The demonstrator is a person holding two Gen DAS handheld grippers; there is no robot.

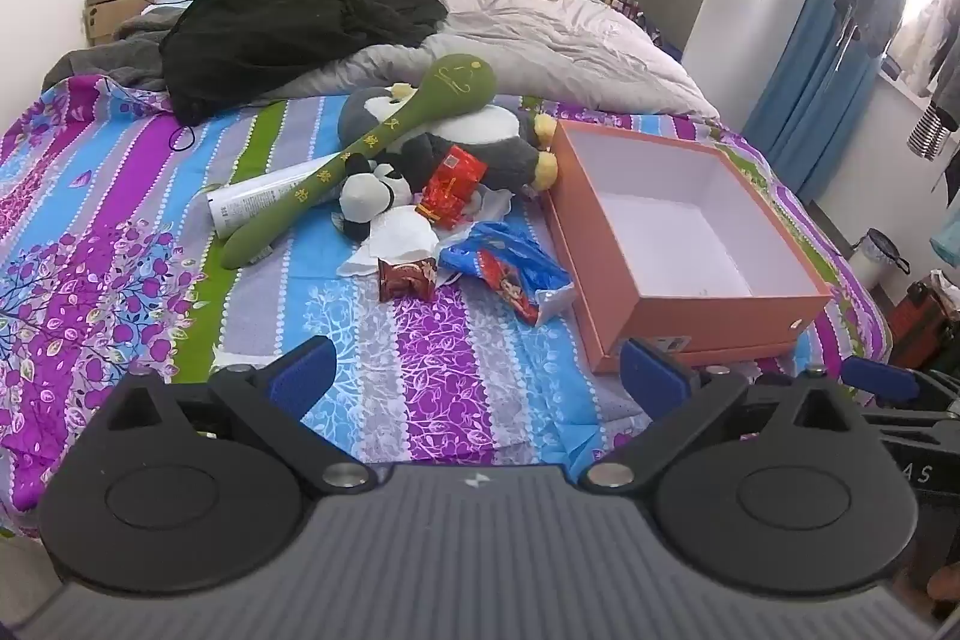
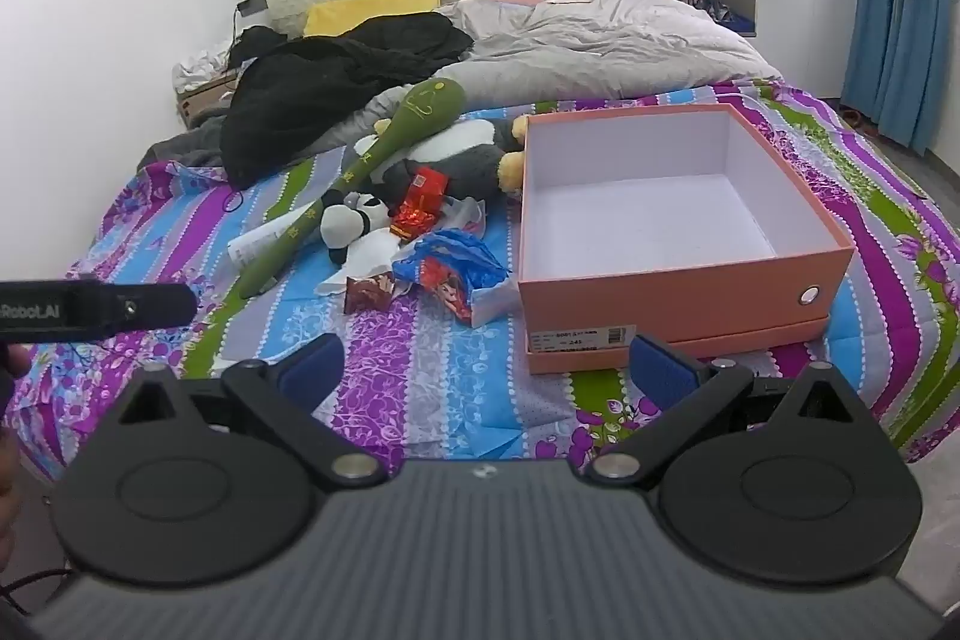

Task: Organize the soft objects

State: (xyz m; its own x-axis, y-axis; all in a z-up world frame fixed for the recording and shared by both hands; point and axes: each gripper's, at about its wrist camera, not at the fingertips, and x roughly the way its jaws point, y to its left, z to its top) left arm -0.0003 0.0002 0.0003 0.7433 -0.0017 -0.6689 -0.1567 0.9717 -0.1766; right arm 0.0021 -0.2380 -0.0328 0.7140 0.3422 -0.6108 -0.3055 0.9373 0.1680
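Soft toys lie heaped mid-bed, none yet gathered, so the task looks barely begun. The left tool (image 1: 477,370) and right tool (image 2: 486,367) both hover released over the near edge of the bed (image 1: 420,370), gripping nothing. Next, I judge, comes reaching far-left to the small panda plush (image 2: 348,223) or green plush spoon (image 2: 384,148). The orange box (image 2: 678,274), right of the heap, is empty.

One open box (image 2: 684,274) sits on the bed. Beside it lie two plush animals, a penguin (image 2: 462,154) and a panda (image 2: 351,223), plus one green plush club (image 2: 384,148).
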